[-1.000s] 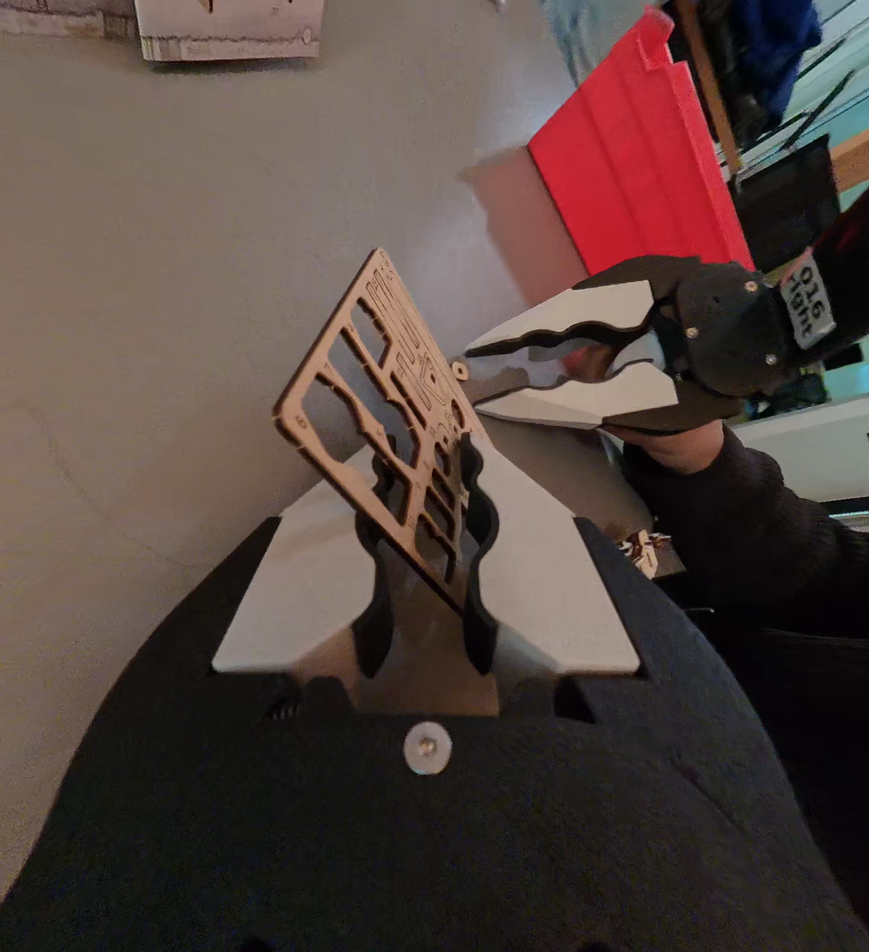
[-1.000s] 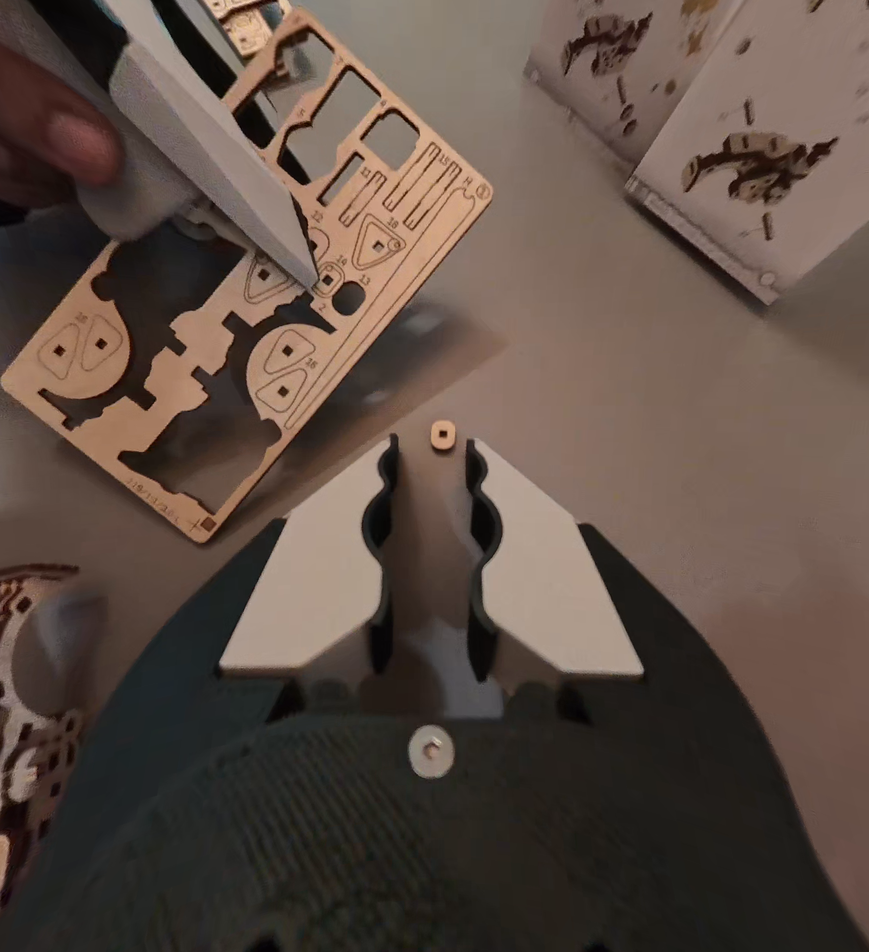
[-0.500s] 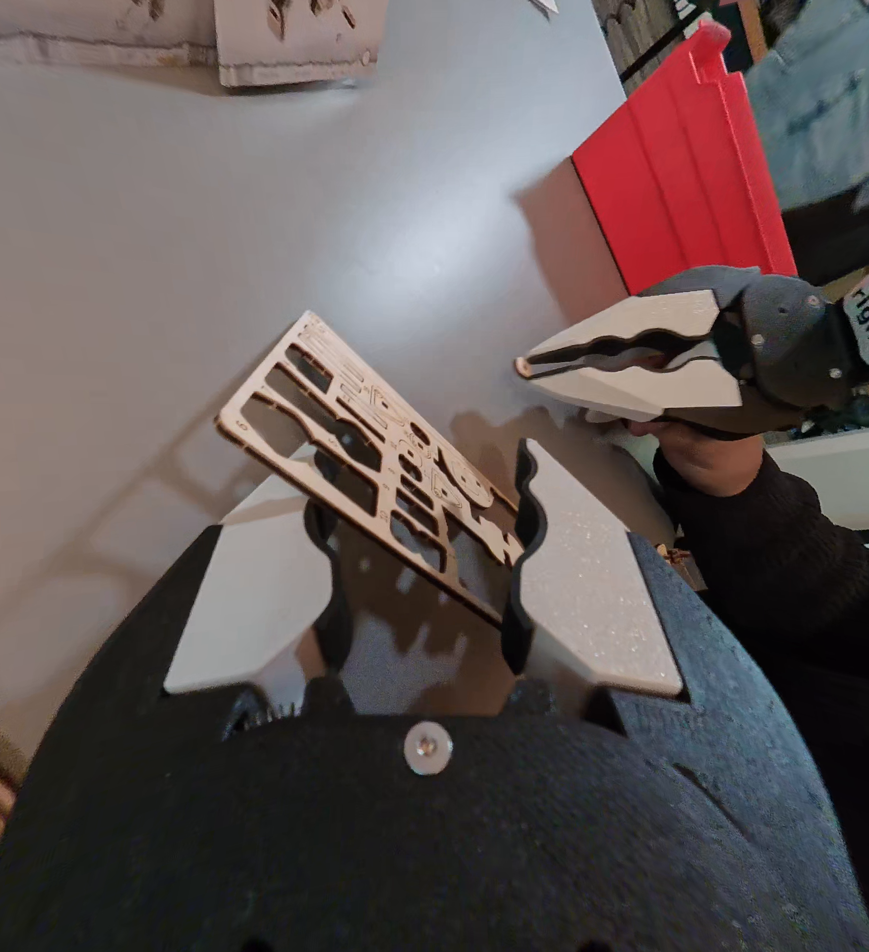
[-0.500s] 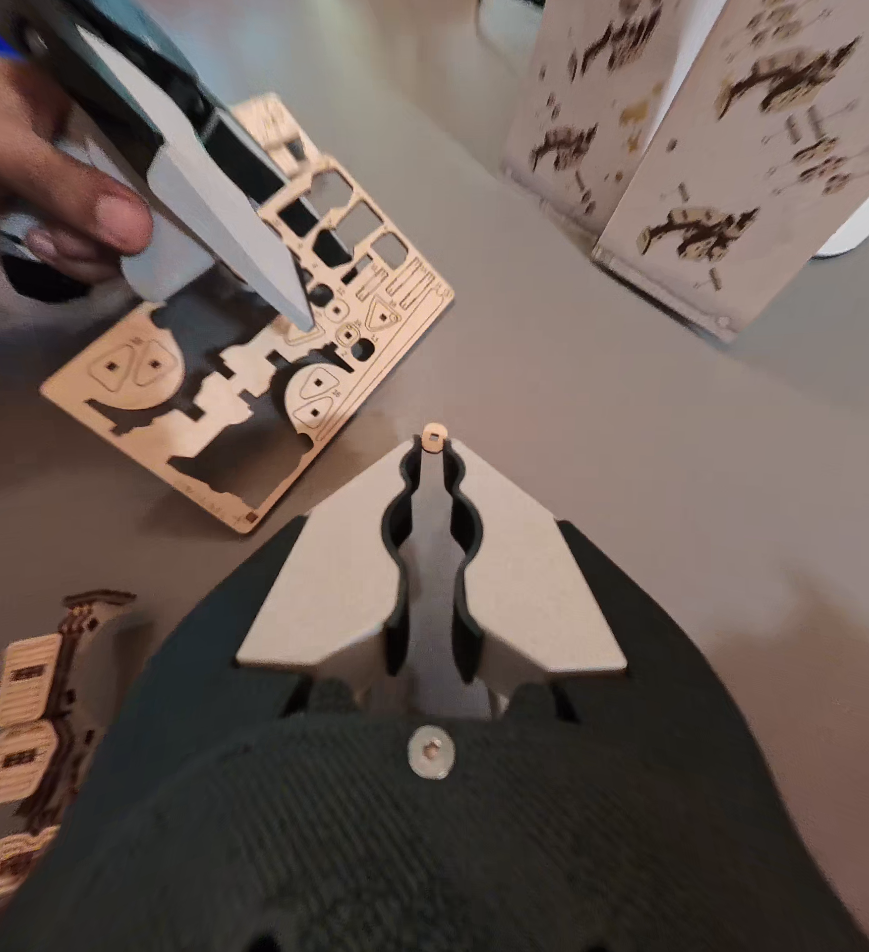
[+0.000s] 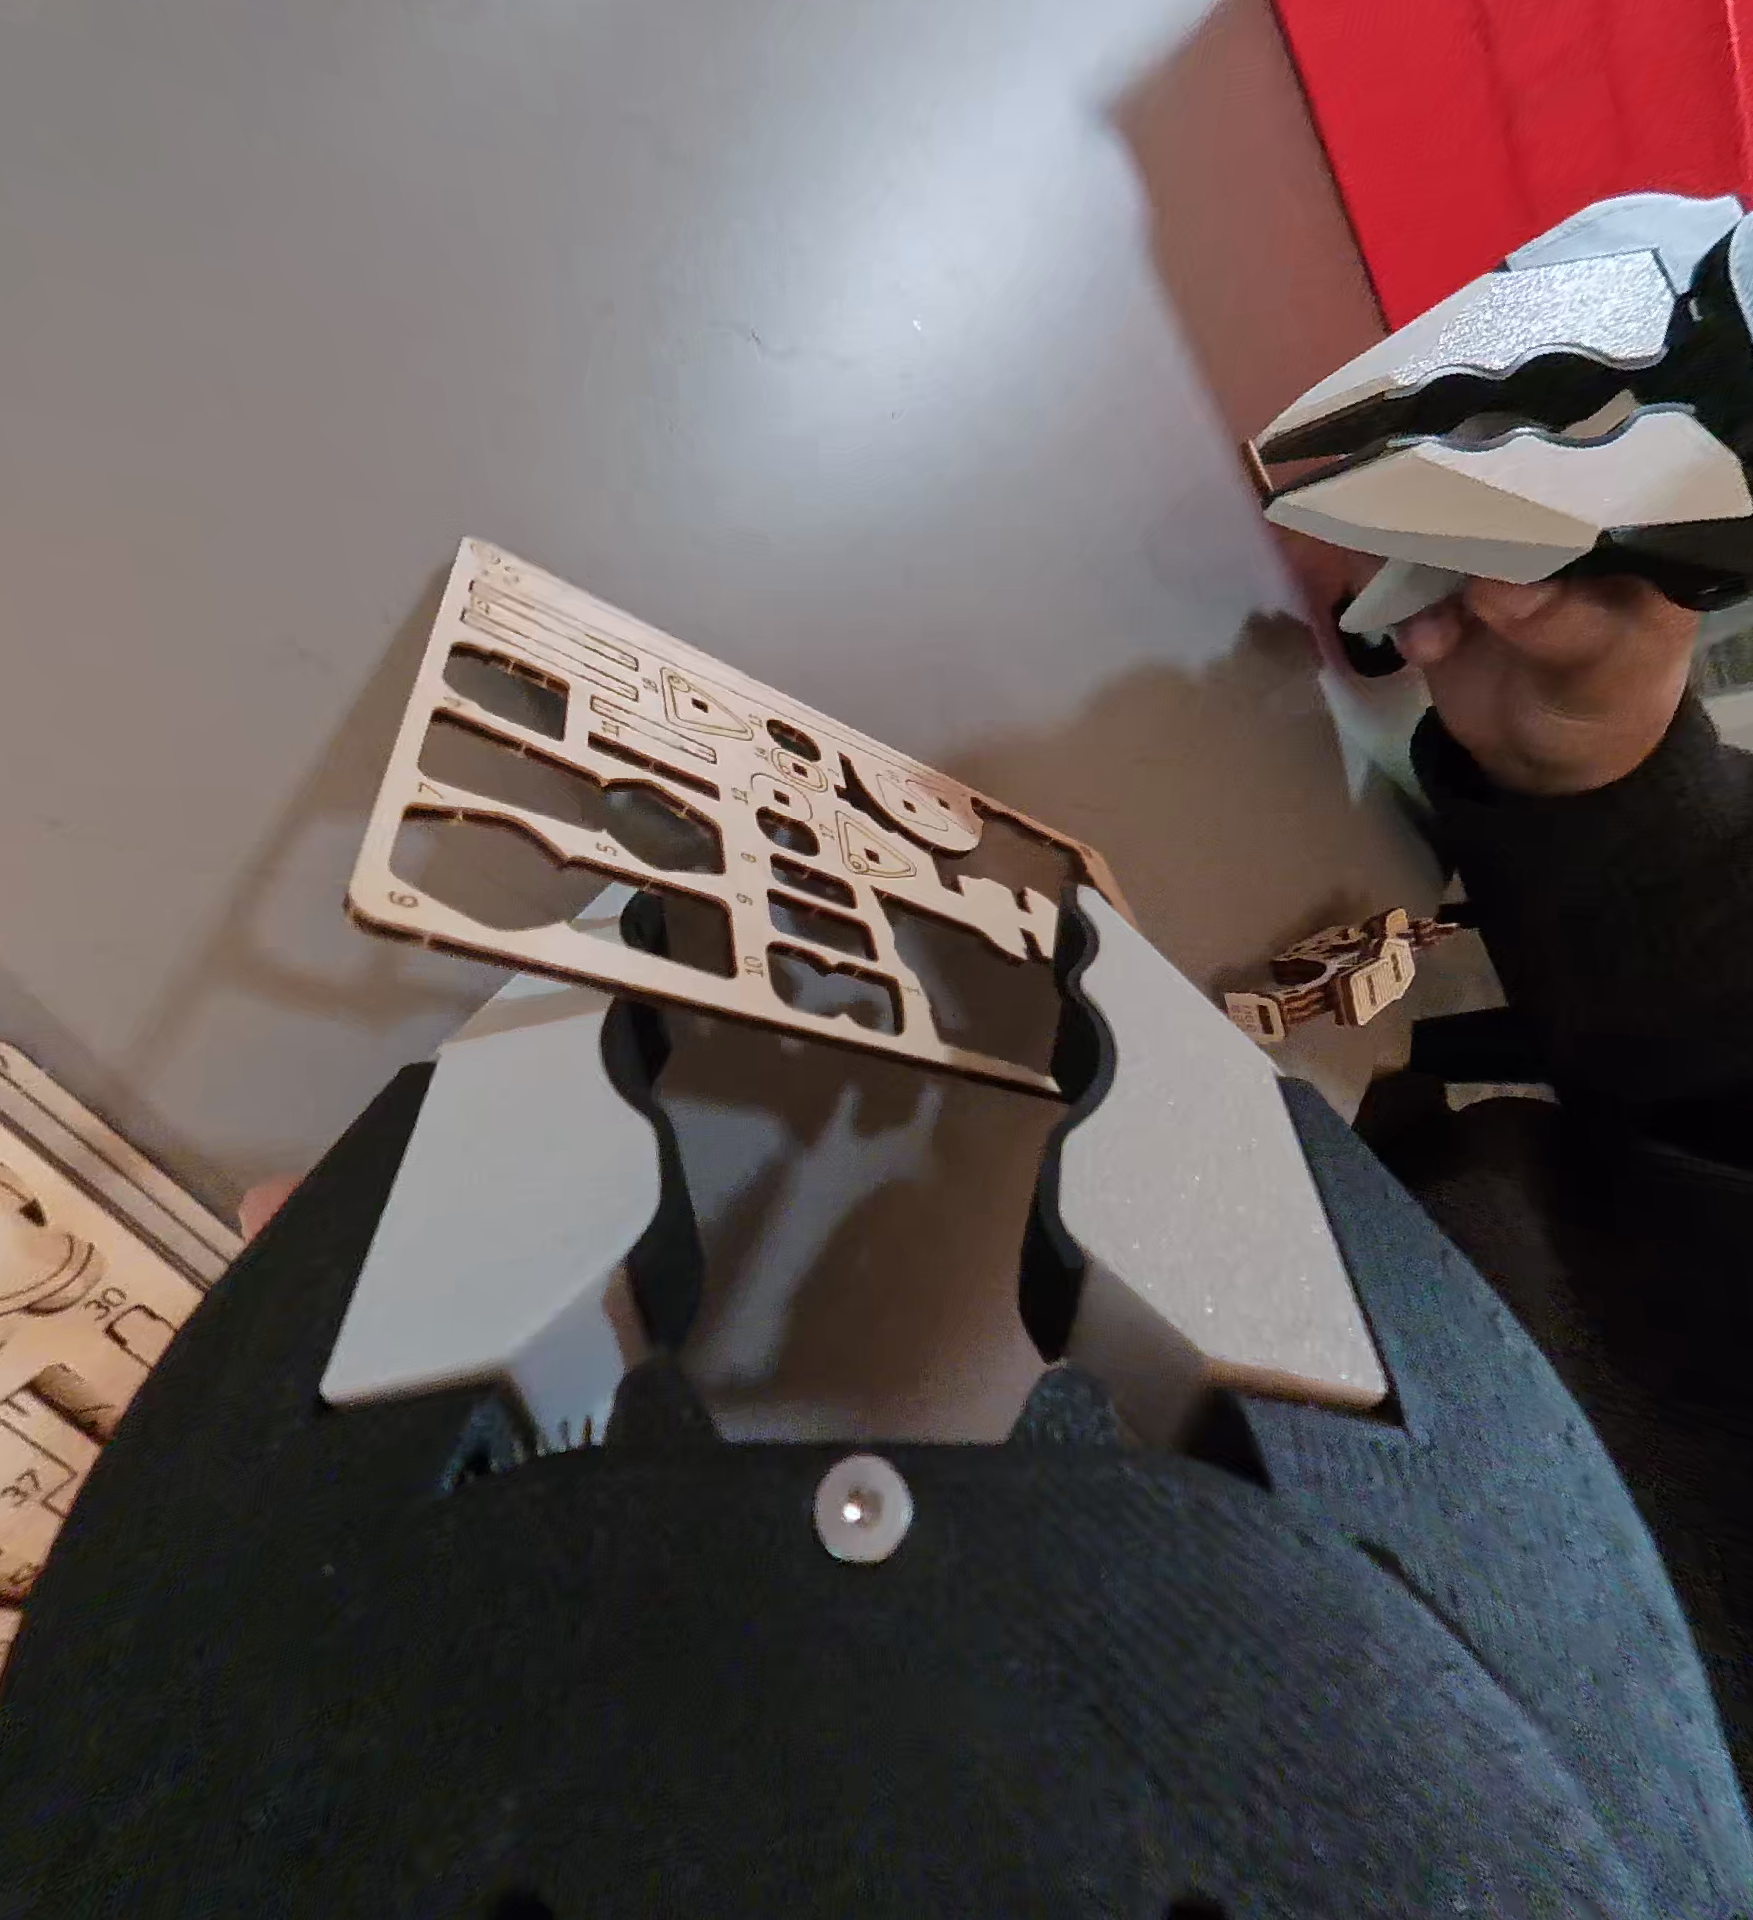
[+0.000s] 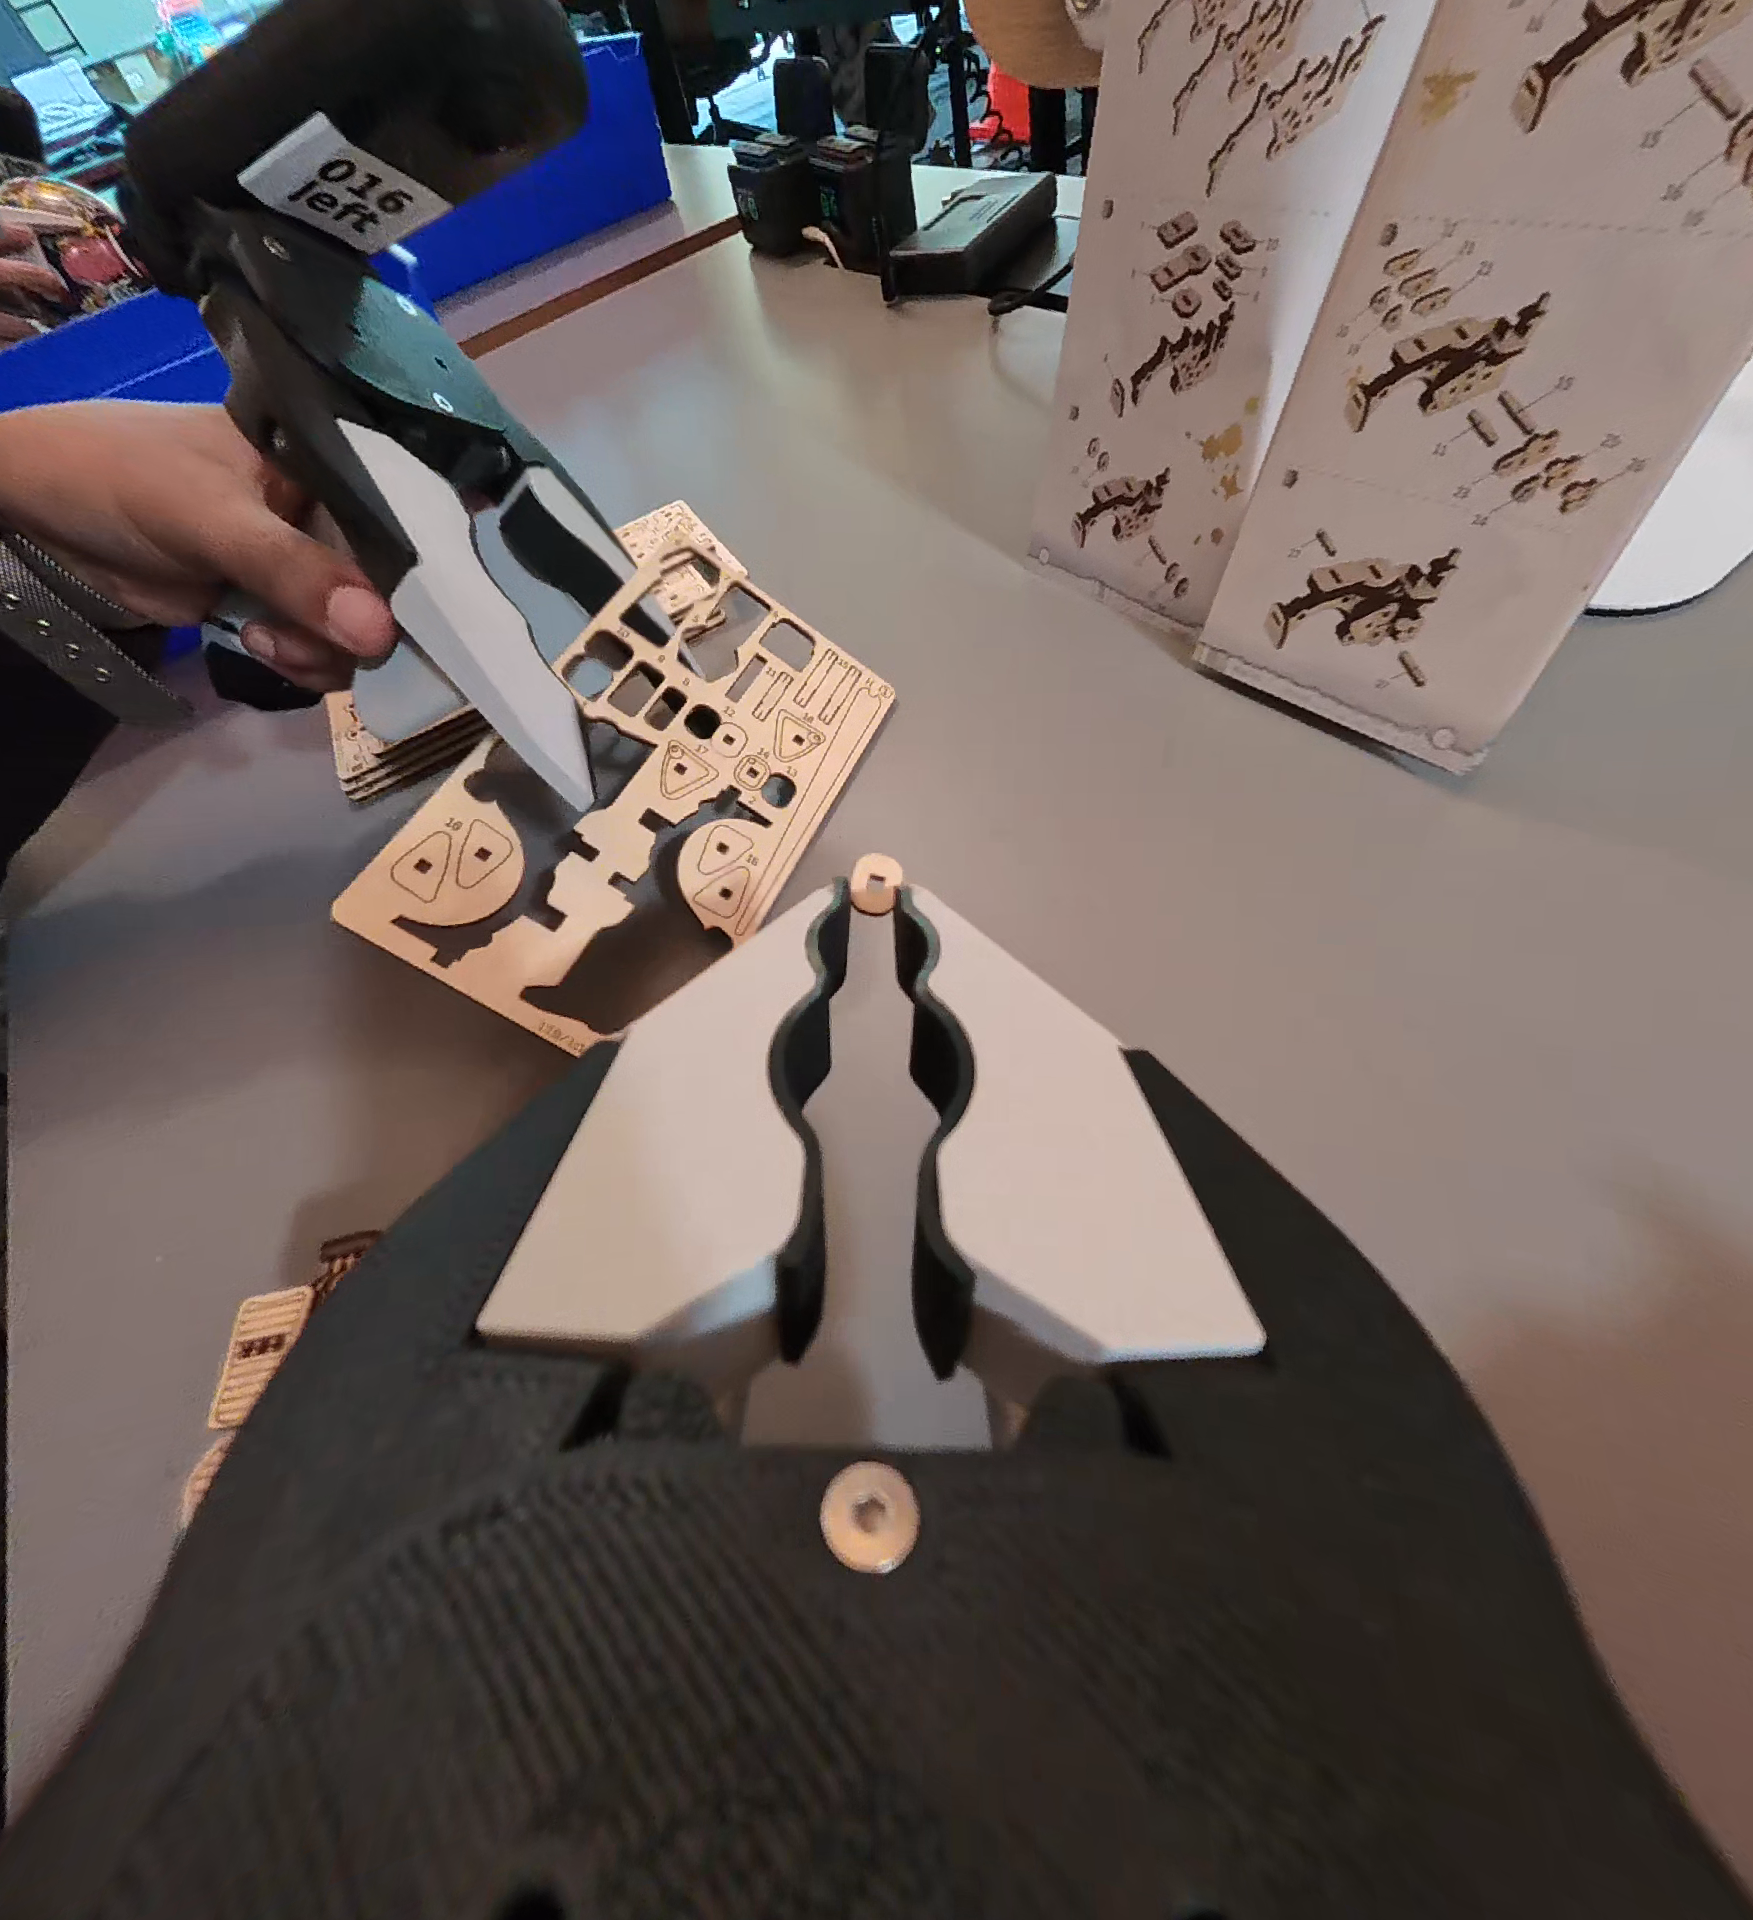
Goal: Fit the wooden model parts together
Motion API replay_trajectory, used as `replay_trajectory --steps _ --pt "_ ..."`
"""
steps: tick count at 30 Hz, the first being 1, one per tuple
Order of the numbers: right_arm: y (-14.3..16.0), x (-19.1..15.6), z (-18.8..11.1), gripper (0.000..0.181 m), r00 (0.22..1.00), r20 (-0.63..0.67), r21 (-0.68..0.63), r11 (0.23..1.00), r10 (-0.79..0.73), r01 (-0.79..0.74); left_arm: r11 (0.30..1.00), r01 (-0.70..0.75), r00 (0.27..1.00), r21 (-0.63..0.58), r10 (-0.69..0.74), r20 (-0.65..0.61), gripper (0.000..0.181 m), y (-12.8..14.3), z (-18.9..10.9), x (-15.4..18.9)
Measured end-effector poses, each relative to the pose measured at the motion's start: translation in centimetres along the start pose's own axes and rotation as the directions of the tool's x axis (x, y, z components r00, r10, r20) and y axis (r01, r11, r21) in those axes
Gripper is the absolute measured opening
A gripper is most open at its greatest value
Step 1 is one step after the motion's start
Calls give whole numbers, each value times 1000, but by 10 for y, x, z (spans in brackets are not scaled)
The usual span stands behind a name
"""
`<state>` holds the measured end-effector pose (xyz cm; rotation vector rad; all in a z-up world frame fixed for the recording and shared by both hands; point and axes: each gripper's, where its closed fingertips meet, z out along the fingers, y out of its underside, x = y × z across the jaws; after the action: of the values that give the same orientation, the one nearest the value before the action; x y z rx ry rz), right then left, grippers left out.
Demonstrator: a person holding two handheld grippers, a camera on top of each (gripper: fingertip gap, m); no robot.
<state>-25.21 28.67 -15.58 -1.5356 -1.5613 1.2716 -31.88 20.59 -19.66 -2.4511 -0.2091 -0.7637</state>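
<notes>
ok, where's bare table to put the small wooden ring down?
Bare patch right of the right gripper, between the small wooden ring and the standing instruction sheets. Crowded on the left: parts sheet, stacked sheets, left gripper, partly built model.

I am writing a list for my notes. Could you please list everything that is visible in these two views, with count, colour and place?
small wooden ring: one, pale, pinched at right gripper's tips
wooden parts sheet: one, pale, lying between left gripper's open fingers
stack of sheets: one, pale, behind that sheet
partly built model: one, brown, near person's sleeve
instruction pages: two, white, standing far right
red panel: one, table's edge
table: one, grey
left gripper: one, grey-black
right gripper: one, grey-black
</notes>
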Motion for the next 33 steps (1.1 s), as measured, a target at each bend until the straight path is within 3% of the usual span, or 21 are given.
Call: replay_trajectory --steps 2,4,7,10,12,14,18,21,27,33 --pt "-1 -2 0 7 1000 5 4 1000 -6 6 999 -48 998 -17 48 26 76 1 -2 0" --pt "-2 -4 0 7 1000 11 10 1000 -15 15 981 -165 968 -103 181 172 81 9 -6 -14" --pt "-4 -7 0 7 999 21 17 999 -28 27 945 -271 902 -182 315 296 88 9 -13 -15" --pt "-5 -9 0 7 999 32 27 999 -42 41 931 -319 808 -177 365 463 79 -7 -28 -28" --pt "-8 -12 -1 7 998 43 42 998 -52 50 934 -336 804 -122 352 479 79 -17 -34 -25" --pt "-13 -16 -3 7 996 55 71 995 -72 68 931 -364 848 18 323 421 79 -34 -35 -7" --pt "-20 -10 -7 7 970 -89 54 972 -225 230 902 -294 956 317 277 99 73 -58 -30 50" --pt "-15 -2 -6 7 919 -201 -53 941 -339 335 928 -186 977 323 211 -42 72 -53 -17 55" --pt "-6 -3 0 7 885 -219 -135 911 -411 389 945 -74 981 320 126 -145 66 -48 -2 50" --pt "-5 -2 0 7 879 -221 -144 905 -423 399 948 -84 981 307 133 -142 63 -46 2 51"
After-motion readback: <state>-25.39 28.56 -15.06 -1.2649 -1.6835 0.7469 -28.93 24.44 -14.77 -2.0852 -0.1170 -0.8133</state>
